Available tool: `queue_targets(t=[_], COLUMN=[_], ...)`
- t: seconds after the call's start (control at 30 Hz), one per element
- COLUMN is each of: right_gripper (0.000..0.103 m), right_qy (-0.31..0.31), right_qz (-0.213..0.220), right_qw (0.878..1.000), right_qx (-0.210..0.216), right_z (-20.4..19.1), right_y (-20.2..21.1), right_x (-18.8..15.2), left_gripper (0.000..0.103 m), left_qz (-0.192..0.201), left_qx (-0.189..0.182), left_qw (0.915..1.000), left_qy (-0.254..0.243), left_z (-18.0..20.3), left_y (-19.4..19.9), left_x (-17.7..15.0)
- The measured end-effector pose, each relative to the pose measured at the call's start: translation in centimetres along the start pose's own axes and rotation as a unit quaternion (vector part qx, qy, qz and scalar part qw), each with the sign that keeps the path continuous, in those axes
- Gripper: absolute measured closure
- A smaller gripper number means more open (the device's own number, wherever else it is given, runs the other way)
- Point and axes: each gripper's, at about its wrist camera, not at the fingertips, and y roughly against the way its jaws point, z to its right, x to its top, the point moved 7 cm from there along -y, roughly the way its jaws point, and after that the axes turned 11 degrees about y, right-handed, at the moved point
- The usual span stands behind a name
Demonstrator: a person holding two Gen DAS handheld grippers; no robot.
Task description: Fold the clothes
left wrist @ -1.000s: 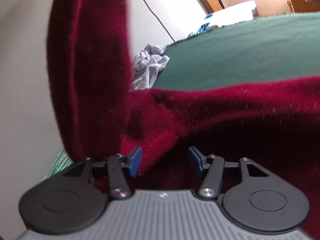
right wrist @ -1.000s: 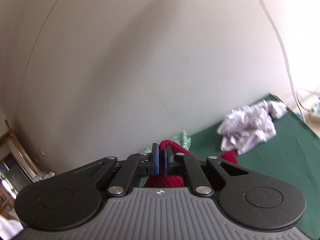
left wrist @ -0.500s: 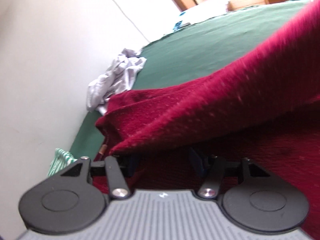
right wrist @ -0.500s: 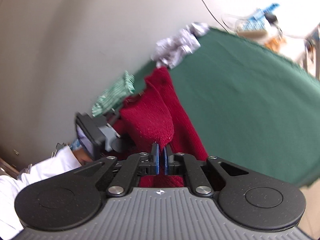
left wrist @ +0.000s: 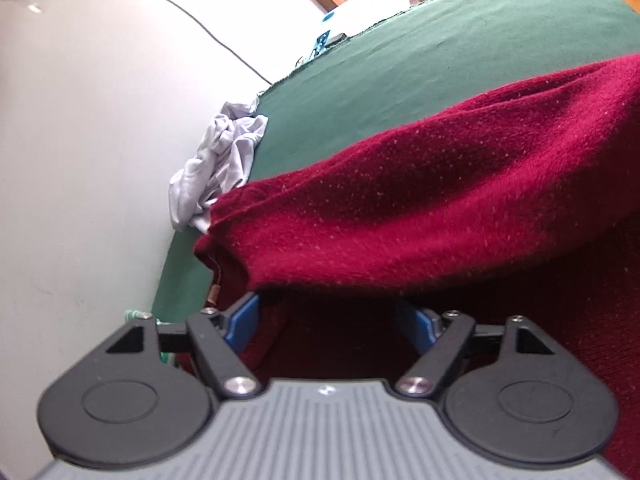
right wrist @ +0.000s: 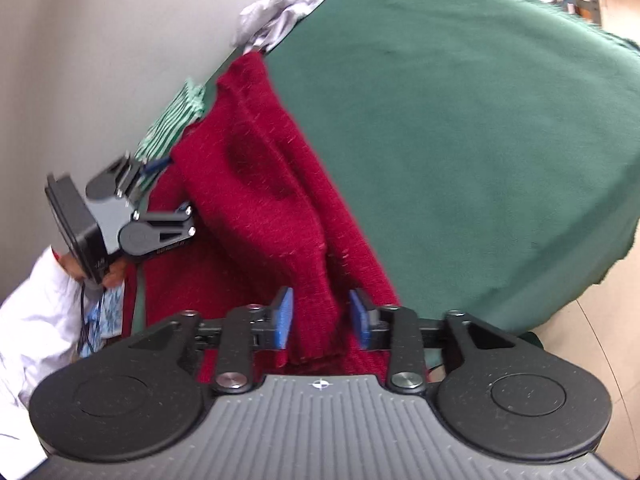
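Sweater (right wrist: 256,208) now lies doubled on the green table (right wrist: 480,120), centre-left of frame, no longer hanging. Right gripper (right wrist: 320,316) is opening, sleeve end loose between its pads; left gripper (left wrist: 332,320) is opening wide too, clamping nothing. Fold's basically placed.

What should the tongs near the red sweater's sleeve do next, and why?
Probably draw the right tongs back off the sleeve. Their jaws are opening with the cuff loose between them, and the sleeve already lies folded across the red sweater on the green cloth.
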Motion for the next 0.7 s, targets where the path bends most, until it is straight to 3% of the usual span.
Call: queue_targets(t=[0.03,0.07,0.13,0.23,0.3,0.43,0.6,0.7], right_gripper=[0.076,0.092,0.094,0.095,0.094,0.091,0.082,0.079], right_qy=[0.010,0.021,0.037,0.052,0.057,0.048,0.066,0.063], right_qz=[-0.010,-0.014,-0.004,0.023,0.005,-0.042,-0.023,-0.052], right_qw=[1.000,1.000,0.999,0.998,0.998,0.997,0.998,0.996], right_qx=[-0.002,-0.006,-0.005,0.025,0.027,-0.040,-0.004,0.041], right_z=[-0.4,-0.5,-0.8,-1.4,-1.3,1.0,0.2,-0.4], right_y=[-0.6,-0.8,-0.3,1.9,2.3,0.2,0.9,-0.7], right_x=[0.1,0.1,0.5,1.4,1.2,-0.3,0.8,0.1], left_gripper=[0.022,0.020,0.020,0.020,0.020,0.017,0.012,0.012], left_qz=[0.001,0.001,-0.001,-0.009,-0.011,0.004,0.027,0.030], left_qx=[0.003,0.006,0.011,0.014,0.011,-0.026,-0.062,-0.081], left_qw=[1.0000,1.0000,0.9999,0.9998,0.9987,0.9889,0.9838,0.9822], left_qy=[-0.003,-0.005,-0.010,0.005,0.048,0.147,0.166,0.167], left_z=[0.0,0.0,0.1,-0.7,-1.7,-2.3,1.1,3.3], left_y=[0.9,1.3,2.8,3.9,4.8,6.3,7.1,6.7], left_x=[0.0,0.0,-0.4,-1.3,-1.4,0.2,2.7,4.0])
